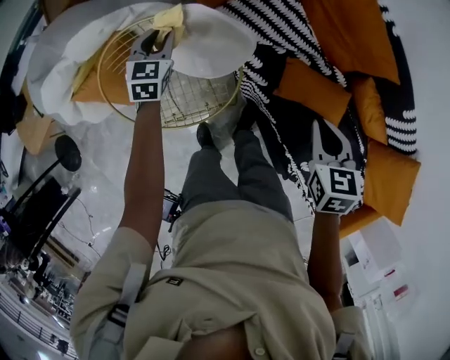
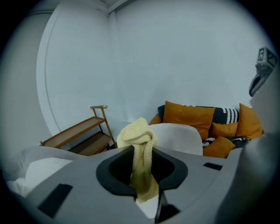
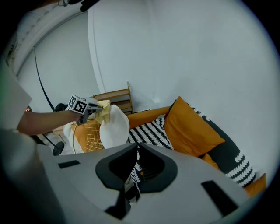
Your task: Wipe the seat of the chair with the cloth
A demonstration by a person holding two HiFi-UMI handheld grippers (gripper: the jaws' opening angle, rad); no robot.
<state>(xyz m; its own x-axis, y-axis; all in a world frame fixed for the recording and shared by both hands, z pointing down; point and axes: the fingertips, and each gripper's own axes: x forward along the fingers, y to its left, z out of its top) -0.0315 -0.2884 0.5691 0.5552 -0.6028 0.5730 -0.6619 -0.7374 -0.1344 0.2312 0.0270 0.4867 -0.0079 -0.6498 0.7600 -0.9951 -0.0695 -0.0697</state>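
Wire frame (image 1: 200, 98) nxt to chair (image 1: 218, 39)

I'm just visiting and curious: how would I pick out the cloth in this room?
Find the long sofa piled with orange cushions; beside it stands a white chair with a gold wire frame. At its top edge the left tool pinches the cloth: pale yellow and fluffy, unlike the smooth white chair.
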